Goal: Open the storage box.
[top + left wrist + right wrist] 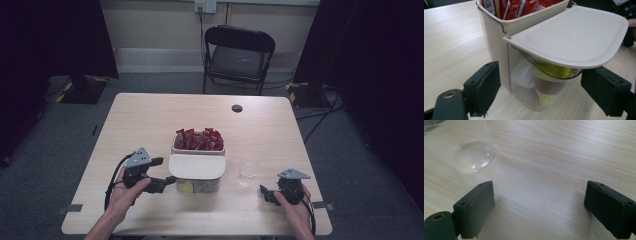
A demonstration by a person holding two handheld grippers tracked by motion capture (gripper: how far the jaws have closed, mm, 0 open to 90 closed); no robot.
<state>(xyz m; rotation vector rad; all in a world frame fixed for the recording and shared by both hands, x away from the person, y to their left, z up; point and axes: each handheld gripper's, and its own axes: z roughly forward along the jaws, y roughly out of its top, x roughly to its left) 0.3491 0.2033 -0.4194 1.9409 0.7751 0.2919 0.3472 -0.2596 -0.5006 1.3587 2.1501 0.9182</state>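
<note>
A cream two-part container (174,148) stands mid-table. Its back bin (494,35) holds red sachets (198,140) (511,7). A white lid (196,166) (571,35) covers the clear front part, where yellow-topped pods (551,82) lie. My left gripper (164,172) (539,92) is at the container's left front corner, open, with its jaws either side of the clear part and not touching it. A clear plastic cup (248,171) (466,147) stands right of the container. My right gripper (267,192) (539,205) is open over bare wood, close to the cup's right.
A dark round hole (237,108) marks the table's far side. A black folding chair (237,55) stands beyond the far edge. Both hands rest near the front edge of the table (150,115), and cables trail from the grippers.
</note>
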